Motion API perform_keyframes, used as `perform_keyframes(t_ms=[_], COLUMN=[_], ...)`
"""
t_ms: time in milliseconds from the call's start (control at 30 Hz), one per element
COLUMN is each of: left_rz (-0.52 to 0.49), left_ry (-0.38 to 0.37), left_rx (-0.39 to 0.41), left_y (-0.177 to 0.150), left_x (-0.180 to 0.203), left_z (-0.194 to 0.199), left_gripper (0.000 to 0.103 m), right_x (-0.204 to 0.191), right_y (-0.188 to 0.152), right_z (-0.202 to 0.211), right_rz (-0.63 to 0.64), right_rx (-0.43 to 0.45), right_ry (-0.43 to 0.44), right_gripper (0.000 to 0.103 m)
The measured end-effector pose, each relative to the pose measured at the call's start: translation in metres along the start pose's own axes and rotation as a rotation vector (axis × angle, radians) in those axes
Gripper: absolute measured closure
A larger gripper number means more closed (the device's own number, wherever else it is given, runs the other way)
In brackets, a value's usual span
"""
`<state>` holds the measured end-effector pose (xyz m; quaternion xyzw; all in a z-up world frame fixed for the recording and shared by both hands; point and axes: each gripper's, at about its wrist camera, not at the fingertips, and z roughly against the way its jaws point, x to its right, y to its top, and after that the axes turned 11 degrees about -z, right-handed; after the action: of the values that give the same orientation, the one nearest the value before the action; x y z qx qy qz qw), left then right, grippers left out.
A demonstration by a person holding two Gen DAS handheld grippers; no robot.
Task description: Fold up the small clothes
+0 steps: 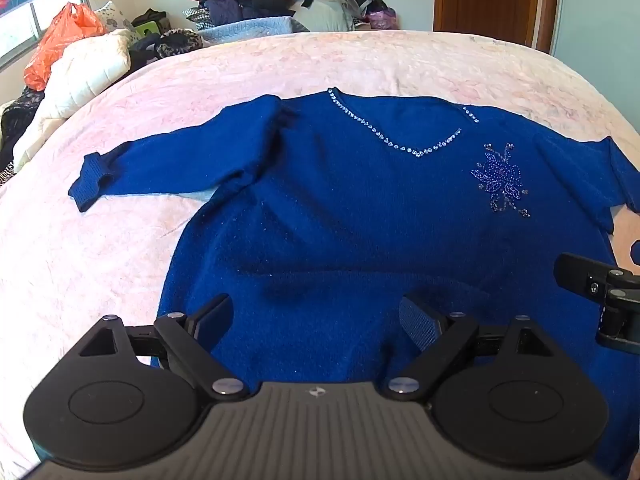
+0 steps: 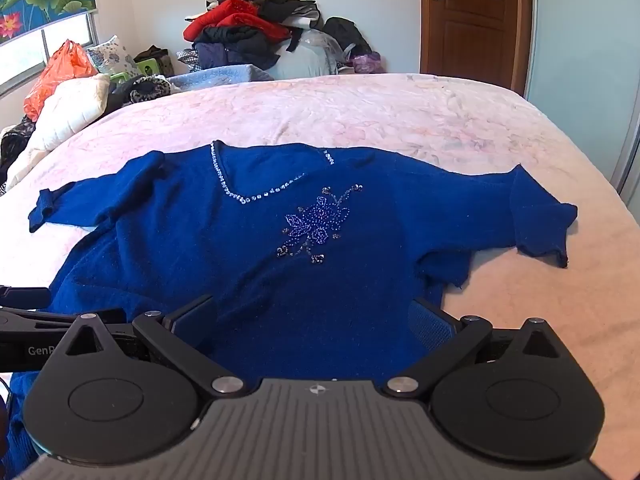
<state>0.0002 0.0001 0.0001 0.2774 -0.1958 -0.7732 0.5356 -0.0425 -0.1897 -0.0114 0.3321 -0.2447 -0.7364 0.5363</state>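
A royal blue knit sweater lies face up and spread flat on the pink bed. It has a rhinestone V-neck and a beaded flower on the chest. Its left sleeve stretches out to the left, and its short-looking right sleeve lies to the right. My left gripper hovers open over the sweater's lower left part with nothing between its fingers. My right gripper hangs open over the lower right part, near the side edge. The hem is hidden under both grippers.
A heap of clothes stands beyond the bed's far edge. A white quilted jacket and an orange bag lie at the far left. A wooden door is at the back right. The bed's right edge curves past the sleeve.
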Motion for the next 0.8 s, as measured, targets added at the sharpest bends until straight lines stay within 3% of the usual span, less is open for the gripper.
perform_keyframes(t_ms=[533, 800], left_rz=[0.015, 0.037], left_ry=[-0.024, -0.043], left_rx=[0.056, 0.015], left_y=[-0.0014, -0.0015], left_x=[-0.0031, -0.0058], left_z=[0.0087, 0.0028], left_gripper=[0.012, 0.012], right_x=[-0.0007, 0.0061], right_y=[-0.0019, -0.0017], right_z=[-0.004, -0.0064], right_rz=[0.0, -0.003], right_rx=[-0.005, -0.015], right_ry=[-0.022, -0.025], right_gripper=[0.0, 0.0])
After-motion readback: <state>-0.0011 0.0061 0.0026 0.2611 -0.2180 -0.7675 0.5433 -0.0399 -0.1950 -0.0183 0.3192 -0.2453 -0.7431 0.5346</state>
